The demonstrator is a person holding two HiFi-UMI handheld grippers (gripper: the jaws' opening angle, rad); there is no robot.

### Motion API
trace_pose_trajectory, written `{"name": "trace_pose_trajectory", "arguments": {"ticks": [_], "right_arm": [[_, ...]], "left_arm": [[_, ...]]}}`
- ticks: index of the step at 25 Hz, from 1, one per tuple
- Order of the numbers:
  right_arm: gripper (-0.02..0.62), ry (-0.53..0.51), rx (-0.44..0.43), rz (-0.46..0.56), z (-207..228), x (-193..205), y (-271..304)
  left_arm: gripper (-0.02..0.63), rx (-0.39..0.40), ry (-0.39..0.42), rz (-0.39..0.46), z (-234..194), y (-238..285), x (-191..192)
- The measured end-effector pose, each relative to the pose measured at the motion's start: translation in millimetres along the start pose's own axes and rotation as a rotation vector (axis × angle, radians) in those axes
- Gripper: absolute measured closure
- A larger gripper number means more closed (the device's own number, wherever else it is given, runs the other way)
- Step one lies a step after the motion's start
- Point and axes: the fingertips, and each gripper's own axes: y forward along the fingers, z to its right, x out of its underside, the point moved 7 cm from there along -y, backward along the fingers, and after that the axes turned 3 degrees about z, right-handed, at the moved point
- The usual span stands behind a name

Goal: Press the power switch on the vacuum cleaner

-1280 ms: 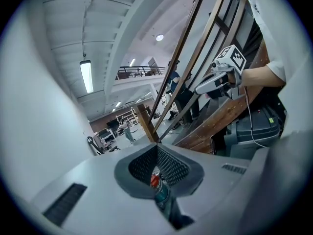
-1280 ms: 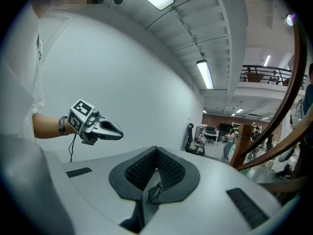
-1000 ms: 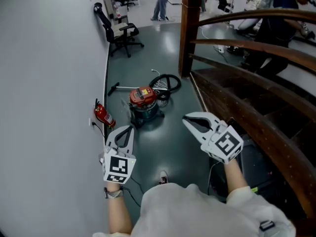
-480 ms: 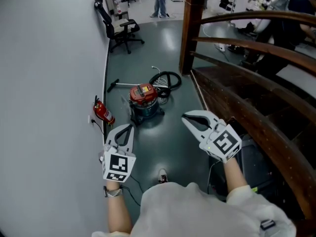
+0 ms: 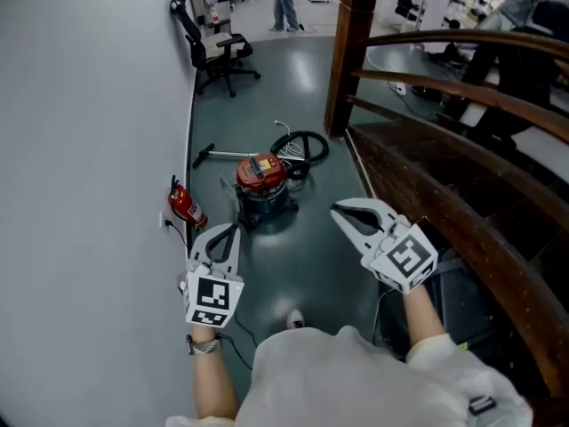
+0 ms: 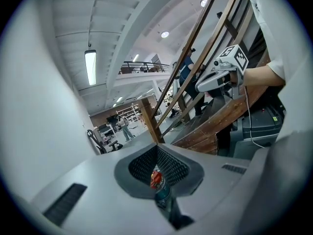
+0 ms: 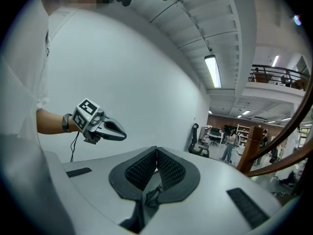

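Note:
The vacuum cleaner (image 5: 260, 173), with a red top and a dark teal drum, stands on the grey-green floor ahead of me. Its black hose (image 5: 302, 145) lies coiled behind it and its wand (image 5: 213, 156) lies to the left. My left gripper (image 5: 235, 229) hangs shut and empty, short of the vacuum and slightly left of it. My right gripper (image 5: 336, 209) is also shut and empty, short of it on the right. In the left gripper view a strip of the vacuum cleaner (image 6: 155, 179) shows below the closed tips of the left gripper (image 6: 157, 148). In the right gripper view the right gripper (image 7: 156, 151) is closed.
A red fire extinguisher (image 5: 185, 205) stands against the white wall (image 5: 89, 149) on the left. A wooden staircase (image 5: 444, 194) with a post (image 5: 347, 52) fills the right. A black office chair (image 5: 213, 52) stands farther back. People stand in the distance.
The background has slid slightly in the head view as the person shifts. Both grippers stay shut, held in front the same way.

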Motion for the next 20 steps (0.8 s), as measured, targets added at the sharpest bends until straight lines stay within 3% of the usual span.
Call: {"name": "trace_pose_trajectory", "arguments": {"ticks": [13,20], "right_arm": [[0.568,0.014,0.053,-0.020,25,-1,56],[0.568,0.014,0.091,0.043,47,2,68]], "left_arm": [[0.609,-0.009,0.002,-0.024,-66,24,22],[0.608,0.008,-0.004,-0.035,-76,46,28]]}}
